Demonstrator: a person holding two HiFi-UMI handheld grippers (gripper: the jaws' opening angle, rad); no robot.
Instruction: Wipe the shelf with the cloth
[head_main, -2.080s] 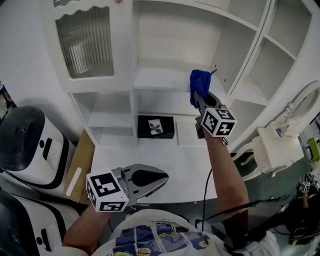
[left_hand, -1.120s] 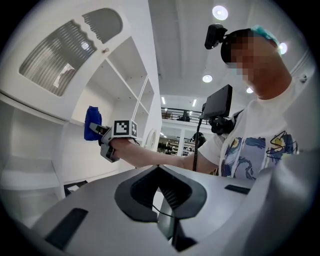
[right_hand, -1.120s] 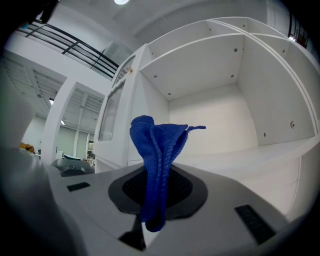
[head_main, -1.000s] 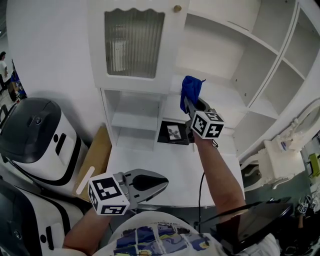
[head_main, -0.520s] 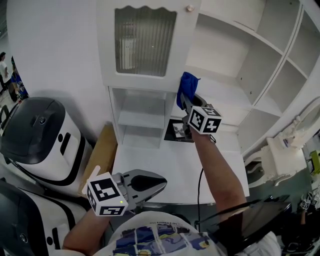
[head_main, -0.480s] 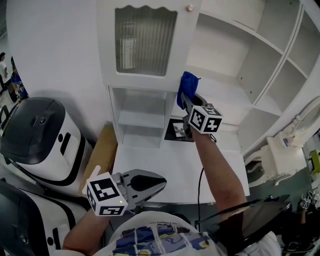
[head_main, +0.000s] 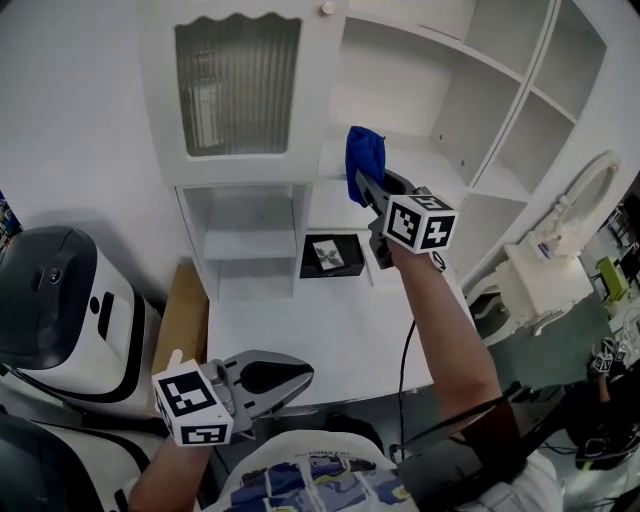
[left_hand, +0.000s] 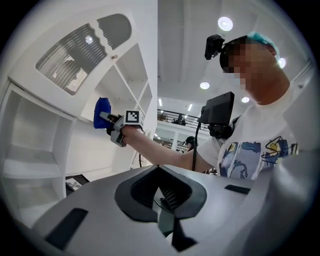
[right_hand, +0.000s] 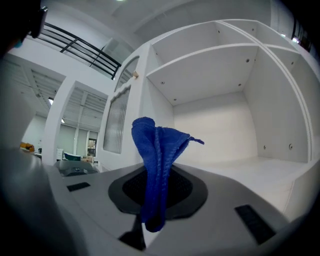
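Since approx 2 s ago, right gripper (head_main: 368, 185) has carried the cloth (head_main: 365, 160) from mid-shelf to the left end of the shelf (head_main: 333, 172), just beside the glass door (head_main: 235, 85); left gripper (head_main: 285, 378) stays low, well below the shelf, jaws together on nothing. Right jaws are clamped on the blue cloth, which stands bunched upright above the tips; can't tell if it touches the shelf board. To wipe well, IMO: tip the gripper fwd so the cloth lies flat on the board, press lightly, sweep in overlapping passes incl the back corners
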